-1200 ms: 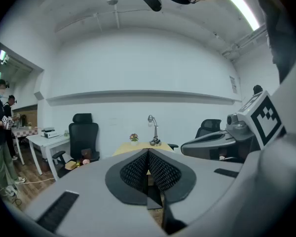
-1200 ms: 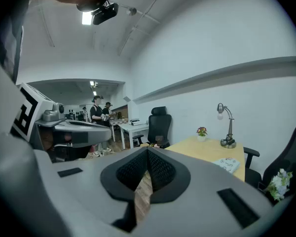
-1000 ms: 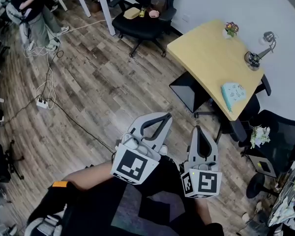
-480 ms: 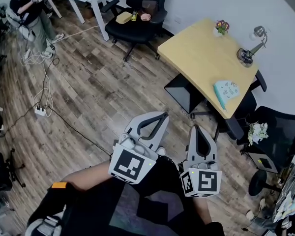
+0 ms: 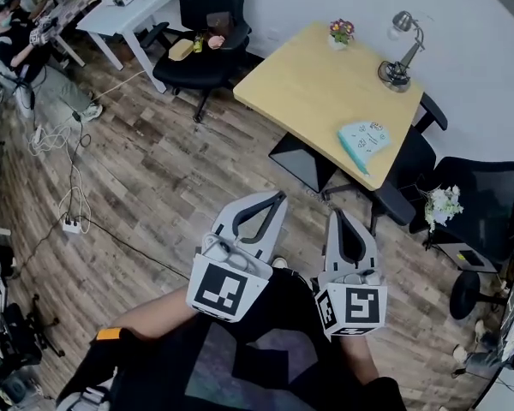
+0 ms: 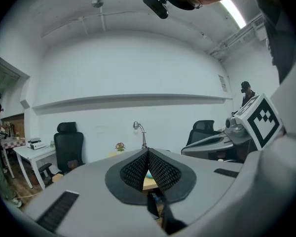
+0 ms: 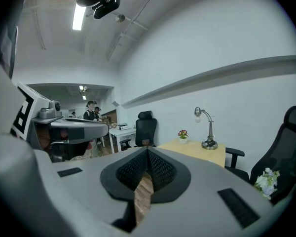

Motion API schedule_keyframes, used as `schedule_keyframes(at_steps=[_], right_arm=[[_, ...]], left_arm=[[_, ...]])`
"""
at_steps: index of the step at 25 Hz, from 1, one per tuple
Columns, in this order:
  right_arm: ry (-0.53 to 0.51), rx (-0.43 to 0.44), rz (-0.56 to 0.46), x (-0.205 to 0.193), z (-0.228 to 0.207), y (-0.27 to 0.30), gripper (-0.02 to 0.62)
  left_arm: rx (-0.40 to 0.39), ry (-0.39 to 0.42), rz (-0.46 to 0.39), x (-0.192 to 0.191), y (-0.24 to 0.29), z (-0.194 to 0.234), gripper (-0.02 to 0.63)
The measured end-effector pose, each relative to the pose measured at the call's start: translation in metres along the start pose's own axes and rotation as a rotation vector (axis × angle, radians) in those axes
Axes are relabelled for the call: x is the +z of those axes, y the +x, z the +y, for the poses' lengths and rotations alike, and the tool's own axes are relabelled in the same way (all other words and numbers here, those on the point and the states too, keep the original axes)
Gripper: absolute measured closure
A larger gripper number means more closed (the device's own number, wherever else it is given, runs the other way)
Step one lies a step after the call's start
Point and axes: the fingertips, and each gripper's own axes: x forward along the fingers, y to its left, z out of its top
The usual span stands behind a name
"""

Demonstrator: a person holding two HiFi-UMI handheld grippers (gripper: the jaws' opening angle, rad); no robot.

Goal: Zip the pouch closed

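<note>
A light teal pouch [image 5: 365, 137] lies near the right-hand edge of the yellow table [image 5: 313, 92] in the head view. Whether its zip is open is too small to tell. Both grippers are held side by side over the wooden floor, short of the table, pointing toward it. My left gripper [image 5: 280, 197] is shut with nothing in it; in its own view the left gripper [image 6: 148, 152] has its pads meeting at the tip. My right gripper [image 5: 336, 214] is also shut and empty. In the right gripper view, that gripper [image 7: 147, 151] points at the table [image 7: 197, 151].
A desk lamp [image 5: 400, 50] and a small flower pot [image 5: 340, 32] stand at the table's far side. Black office chairs [image 5: 197, 32] sit at the left end, and another chair [image 5: 488, 204] on the right. A cable and power strip [image 5: 68, 223] lie on the floor. A person [image 5: 26, 50] is far left.
Both grippers have been carried forward toward the table, still shut. In the head view the table and pouch have slid left and nearer.
</note>
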Motion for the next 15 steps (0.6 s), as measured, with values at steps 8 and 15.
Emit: schedule_keyframes(at_steps=[8,15], right_arm=[[0.007,-0.027,0.024,-0.015,-0.064,-0.023,0.58],[0.042,-0.096,0.05,-0.029,-0.103,-0.02,0.58]], left_arm=[[-0.023,0.015,0.033,0.0,0.038,-0.052,0.597],[-0.065,0.03,0.078,-0.007,0.065,-0.066,0.597]])
